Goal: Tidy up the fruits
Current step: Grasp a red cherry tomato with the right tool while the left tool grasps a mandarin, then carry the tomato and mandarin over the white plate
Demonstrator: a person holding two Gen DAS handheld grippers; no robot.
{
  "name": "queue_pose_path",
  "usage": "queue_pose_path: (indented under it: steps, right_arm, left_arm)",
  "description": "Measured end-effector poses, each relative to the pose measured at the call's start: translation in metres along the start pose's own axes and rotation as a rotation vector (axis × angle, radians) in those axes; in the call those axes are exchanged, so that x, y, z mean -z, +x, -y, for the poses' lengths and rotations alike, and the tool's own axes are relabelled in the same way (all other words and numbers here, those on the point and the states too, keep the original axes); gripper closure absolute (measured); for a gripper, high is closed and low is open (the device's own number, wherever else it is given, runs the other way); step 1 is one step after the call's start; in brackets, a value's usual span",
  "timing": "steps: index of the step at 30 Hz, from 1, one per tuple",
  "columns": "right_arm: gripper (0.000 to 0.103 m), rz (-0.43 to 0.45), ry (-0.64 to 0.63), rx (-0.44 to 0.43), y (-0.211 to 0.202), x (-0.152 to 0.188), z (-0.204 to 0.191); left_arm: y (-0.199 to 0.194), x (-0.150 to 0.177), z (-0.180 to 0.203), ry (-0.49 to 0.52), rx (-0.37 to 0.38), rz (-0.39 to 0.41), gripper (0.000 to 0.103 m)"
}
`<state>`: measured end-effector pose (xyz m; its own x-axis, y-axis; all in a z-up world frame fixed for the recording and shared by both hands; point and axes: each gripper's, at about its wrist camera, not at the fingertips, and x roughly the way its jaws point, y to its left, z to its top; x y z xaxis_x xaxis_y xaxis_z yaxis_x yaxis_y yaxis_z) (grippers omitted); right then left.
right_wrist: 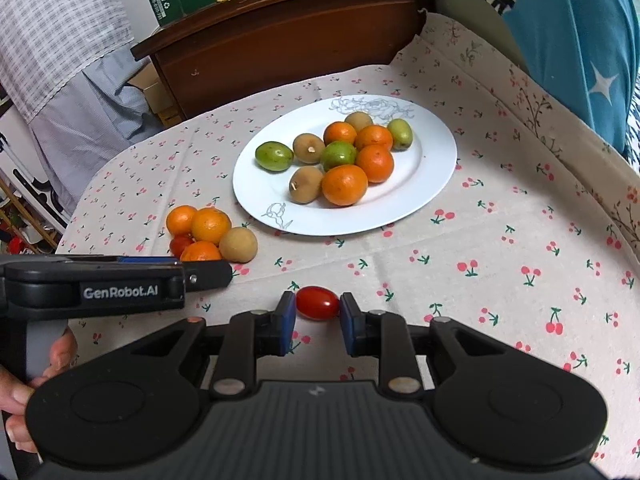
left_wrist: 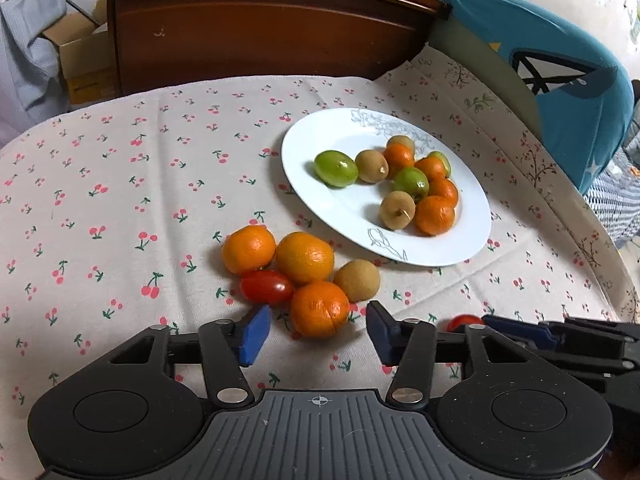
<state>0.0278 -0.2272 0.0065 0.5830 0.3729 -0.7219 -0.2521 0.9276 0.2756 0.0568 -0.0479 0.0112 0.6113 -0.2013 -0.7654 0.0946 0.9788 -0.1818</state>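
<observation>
A white plate (left_wrist: 340,208) (right_wrist: 424,168) holds several mandarins, green fruits and brown longans. Left of it on the cloth lies a loose cluster: three mandarins, a cherry tomato (left_wrist: 266,287) and a longan (left_wrist: 357,280). My left gripper (left_wrist: 318,314) is open around the nearest mandarin (left_wrist: 319,309), with a small gap between the fruit and each blue pad. My right gripper (right_wrist: 317,310) is shut on a second cherry tomato (right_wrist: 317,303) just above the cloth; that tomato also peeks out in the left wrist view (left_wrist: 464,322).
The cherry-print tablecloth (right_wrist: 500,260) covers the table. A wooden headboard (left_wrist: 260,32) stands behind it and a blue cushion (left_wrist: 560,80) at the right. A person's hand (right_wrist: 24,396) grips the left tool's handle. Boxes and cloth hang at the far left.
</observation>
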Motion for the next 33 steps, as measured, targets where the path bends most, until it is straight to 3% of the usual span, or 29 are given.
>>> queue_pose_path:
  steps: [2, 5, 33]
  right_arm:
    - [0.079, -0.002, 0.001, -0.001, 0.001, 0.000, 0.000]
    - [0.079, -0.002, 0.006, -0.002, 0.001, 0.000, 0.000]
    - [0.079, 0.024, 0.018, -0.064, -0.002, -0.006, -0.007]
  left_arm:
    - [0.000, 0.000, 0.001, 0.004, -0.003, 0.007, 0.068]
    - [0.000, 0.000, 0.002, 0.010, -0.001, 0.009, 0.073]
    - [-0.032, 0.007, -0.010, 0.011, -0.012, 0.037, 0.074]
